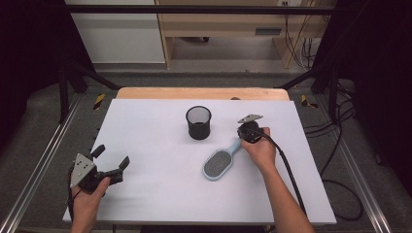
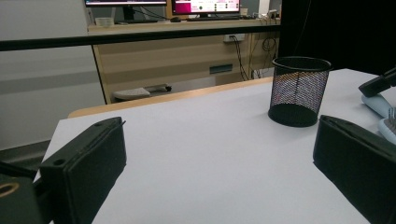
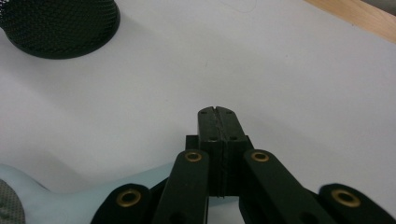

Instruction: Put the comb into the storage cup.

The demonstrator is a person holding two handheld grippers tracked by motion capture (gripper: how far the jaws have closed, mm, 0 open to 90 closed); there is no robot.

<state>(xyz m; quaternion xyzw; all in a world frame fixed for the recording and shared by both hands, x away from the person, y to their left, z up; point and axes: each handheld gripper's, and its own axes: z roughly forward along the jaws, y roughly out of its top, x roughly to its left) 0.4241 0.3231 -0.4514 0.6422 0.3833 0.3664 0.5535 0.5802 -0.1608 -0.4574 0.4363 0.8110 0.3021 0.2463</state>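
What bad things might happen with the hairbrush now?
The right gripper has its jaws shut with nothing between them, right above the light blue hairbrush handle, so it may push or spin the brush instead of picking it up. It must open first. The black mesh cup stands close by; a swinging brush might knock it over. The left gripper sits open, far off, too distant to help.

My right hand point(image 1: 260, 150) hides the hairbrush point(image 1: 218, 163) handle's far end; whether the closed fingers point(image 3: 217, 122) touch it, I cannot tell.
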